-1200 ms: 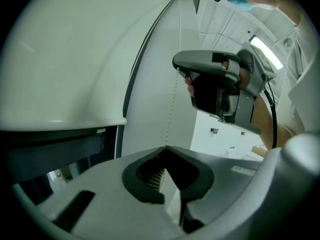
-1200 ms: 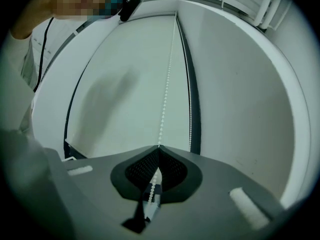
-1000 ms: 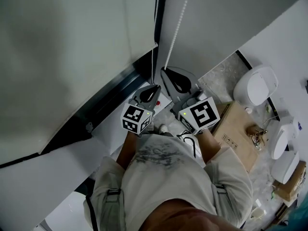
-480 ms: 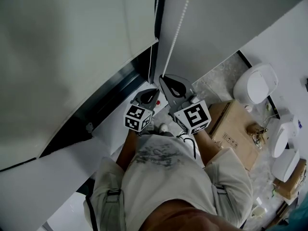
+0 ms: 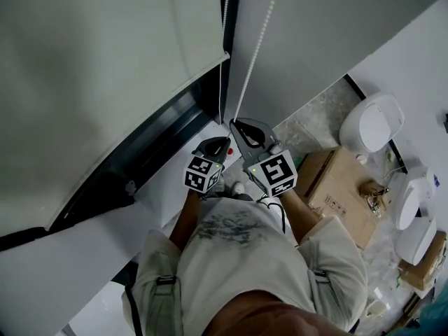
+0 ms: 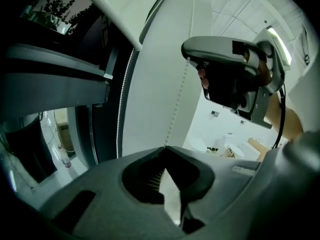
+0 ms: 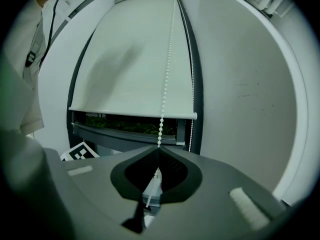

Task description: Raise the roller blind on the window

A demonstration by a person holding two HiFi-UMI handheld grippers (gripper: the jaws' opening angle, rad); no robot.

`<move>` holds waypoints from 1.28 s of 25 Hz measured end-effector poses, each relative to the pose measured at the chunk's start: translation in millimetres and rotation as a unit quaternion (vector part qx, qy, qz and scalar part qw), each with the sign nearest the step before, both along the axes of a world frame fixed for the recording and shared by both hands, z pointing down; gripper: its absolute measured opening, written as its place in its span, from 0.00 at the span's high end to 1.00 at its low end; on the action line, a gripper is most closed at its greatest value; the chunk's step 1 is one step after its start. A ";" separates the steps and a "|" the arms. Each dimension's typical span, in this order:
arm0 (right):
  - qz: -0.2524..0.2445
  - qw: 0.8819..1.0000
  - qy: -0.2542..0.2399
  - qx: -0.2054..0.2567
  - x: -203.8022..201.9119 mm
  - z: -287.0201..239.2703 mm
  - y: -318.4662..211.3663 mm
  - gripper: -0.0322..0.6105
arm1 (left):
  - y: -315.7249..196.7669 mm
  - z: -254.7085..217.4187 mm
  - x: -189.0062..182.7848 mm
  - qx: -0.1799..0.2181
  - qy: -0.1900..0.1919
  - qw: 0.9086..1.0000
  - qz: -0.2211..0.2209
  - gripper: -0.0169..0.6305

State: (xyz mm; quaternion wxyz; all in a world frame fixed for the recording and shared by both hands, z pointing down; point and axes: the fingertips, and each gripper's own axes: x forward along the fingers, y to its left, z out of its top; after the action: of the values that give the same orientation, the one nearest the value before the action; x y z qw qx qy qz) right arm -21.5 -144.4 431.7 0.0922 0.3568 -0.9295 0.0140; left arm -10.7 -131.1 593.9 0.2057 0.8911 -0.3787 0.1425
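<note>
The roller blind (image 7: 131, 59) is barely up. The fingers of the left gripper (image 6: 166, 147) and right gripper (image 7: 158, 147) are clamped on the bead chain (image 7: 167, 69). Most of the lift is left, I'd say.

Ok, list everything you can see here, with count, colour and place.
roller blind: one, off-white, partly lowered, upper left of head view.
window frame: one, dark, under and beside the blind.
bead chain: one, white, hanging near the blind's right edge.
cardboard box: one, brown, floor at right.
rounded fixtures: three, white, floor beside the box.
shirt: one, pale, on the person, bottom of head view.
left gripper: one, grey, fingers shut on the bead chain.
right gripper: one, grey, fingers shut on the same chain, higher up.
</note>
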 end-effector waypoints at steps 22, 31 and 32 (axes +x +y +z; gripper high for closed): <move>-0.007 1.000 0.002 0.009 6.7 1.5 -2.9 0.93 | 1.4 -209.0 -14.4 0.202 0.085 0.976 0.004 0.81; -0.009 1.000 0.002 0.010 4.4 -0.6 -1.9 0.93 | -19.9 -293.8 8.5 0.279 0.090 0.956 0.029 0.78; -0.010 1.000 0.002 0.011 3.8 -0.9 -0.9 0.93 | -21.1 -298.3 11.1 0.282 0.090 0.955 0.031 0.78</move>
State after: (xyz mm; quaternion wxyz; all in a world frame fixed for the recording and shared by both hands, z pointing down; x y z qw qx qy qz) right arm -17.7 -145.3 430.8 0.0902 0.3485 -0.9330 0.0025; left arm 0.4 -152.2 295.6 -0.0253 0.9331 -0.3560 -0.0447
